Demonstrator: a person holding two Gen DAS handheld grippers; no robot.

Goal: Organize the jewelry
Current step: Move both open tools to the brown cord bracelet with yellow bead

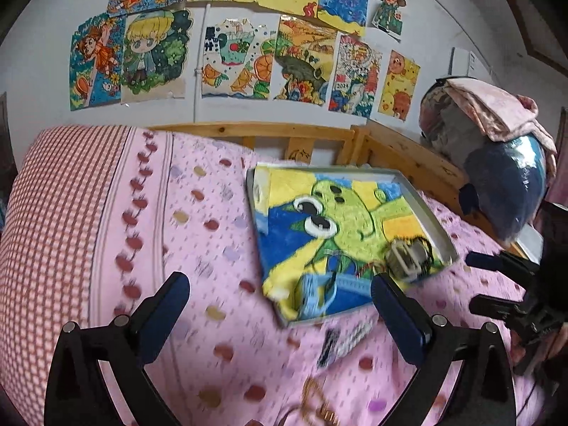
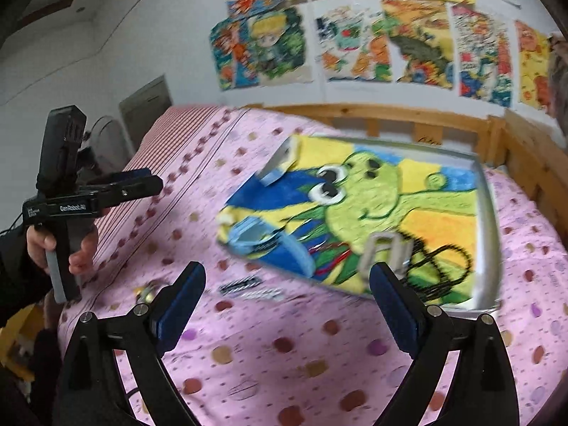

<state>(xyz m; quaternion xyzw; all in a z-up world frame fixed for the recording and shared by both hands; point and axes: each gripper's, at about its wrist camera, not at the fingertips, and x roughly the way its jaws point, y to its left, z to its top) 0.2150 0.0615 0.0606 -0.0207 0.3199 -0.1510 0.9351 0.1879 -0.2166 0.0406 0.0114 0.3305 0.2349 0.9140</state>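
On the pink dotted bedspread [image 1: 213, 234] a shallow tray [image 1: 438, 225] lined with a green frog drawing serves as the landmark. Inside the tray, at its near edge, lie a pale blue box [image 2: 262, 238] and a grey box [image 2: 385, 252] with a black cord [image 2: 443, 259] looped beside it; a third small box [image 2: 280, 163] leans at the tray's far left corner. Just outside the tray's near edge, on the bedspread, lie dark and silvery pieces of jewelry [image 2: 248, 287], too blurred to tell apart, and a gold-coloured chain [image 1: 316, 401] lies nearer the camera. The left claw [image 1: 280, 305] hovers spread wide and empty, just short of the tray's near corner. The right claw [image 2: 287, 301] is likewise wide apart, holding nothing, over the bedspread beside the tray. Beyond the tray stands a wooden bed rail [image 1: 255, 131], with children's drawings [image 1: 227, 56] on the wall above.
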